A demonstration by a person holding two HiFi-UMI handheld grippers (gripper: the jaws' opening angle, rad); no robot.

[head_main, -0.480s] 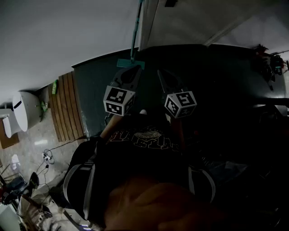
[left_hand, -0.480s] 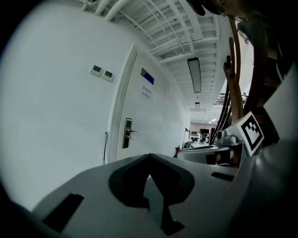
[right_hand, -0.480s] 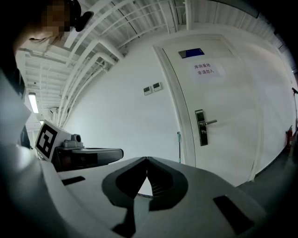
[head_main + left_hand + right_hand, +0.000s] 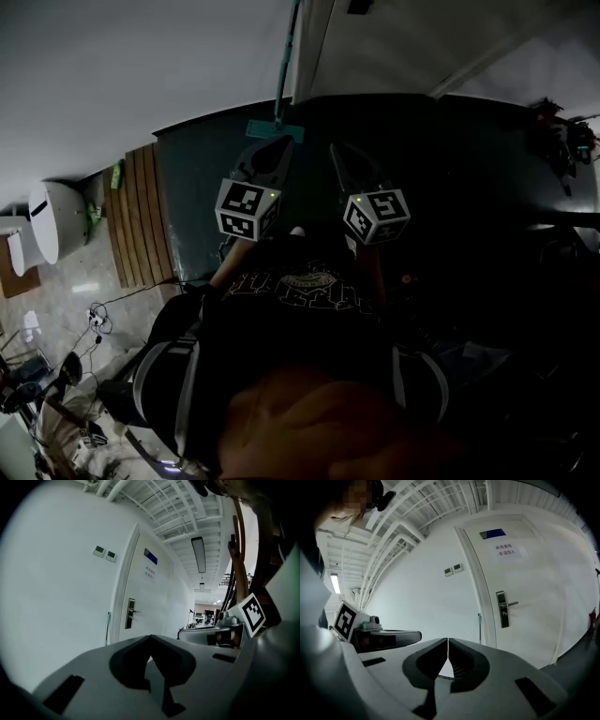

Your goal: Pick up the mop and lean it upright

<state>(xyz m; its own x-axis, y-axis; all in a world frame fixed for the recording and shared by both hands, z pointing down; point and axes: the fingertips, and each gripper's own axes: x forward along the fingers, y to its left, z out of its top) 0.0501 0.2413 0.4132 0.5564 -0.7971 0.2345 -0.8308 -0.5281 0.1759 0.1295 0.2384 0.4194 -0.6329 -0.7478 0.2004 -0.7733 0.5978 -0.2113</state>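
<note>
— How far along am I?
— Nearly finished, I'd judge. The mop (image 4: 275,130) stands upright against the wall (image 4: 141,66), just beside the door (image 4: 525,597). Its head rests on the floor (image 4: 211,187) a little ahead of you.
— And my tools?
— Your left tool (image 4: 150,637) is clenched with nothing in it. Your right tool (image 4: 448,640) is the same, tips together and empty. Neither touches the mop. The lift and the lean look done; you need only see that it stays put.

Dark floor (image 4: 192,202) lies open ahead; wall (image 4: 141,66), door (image 4: 525,583) and leaning mop (image 4: 280,66) bound it.
</note>
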